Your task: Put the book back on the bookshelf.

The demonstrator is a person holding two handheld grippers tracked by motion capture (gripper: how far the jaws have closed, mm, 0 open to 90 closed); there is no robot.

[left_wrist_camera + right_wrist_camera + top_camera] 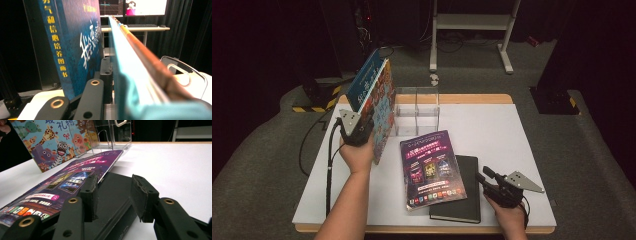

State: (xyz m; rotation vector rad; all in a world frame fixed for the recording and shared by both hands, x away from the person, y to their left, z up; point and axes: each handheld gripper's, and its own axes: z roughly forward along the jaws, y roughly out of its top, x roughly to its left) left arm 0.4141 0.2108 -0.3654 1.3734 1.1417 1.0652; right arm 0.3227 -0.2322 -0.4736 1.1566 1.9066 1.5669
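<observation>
— Where are you in the job?

— I'm mid-carry. My left gripper [357, 131] has its fingers clamped on the lower edge of the picture book [379, 107], which I hold upright over the left side of the tabletop [492, 130], just beside the clear acrylic rack [417, 112]. A blue book [364, 80] leans against its far face; I judge both are in the same grip, though I can't confirm it.

— And the right side?

— The right gripper [492, 184] rests low at the near right, fingers spread wide and holding nothing, just over the black notebook [464, 200]. The purple magazine [432, 167] lies flat, partly on top of that notebook.

— Next move?

— Probably slotting the upright books into the rack. That calls for keeping them vertical, lining their bottom edge with one compartment and lowering without knocking the thin dividers.

— What's unclear?

— From the left gripper view, the book's edge hides one finger, and the rack is mostly cut off. Its clear walls are hard to trace from above, so I can't count the compartments.
</observation>
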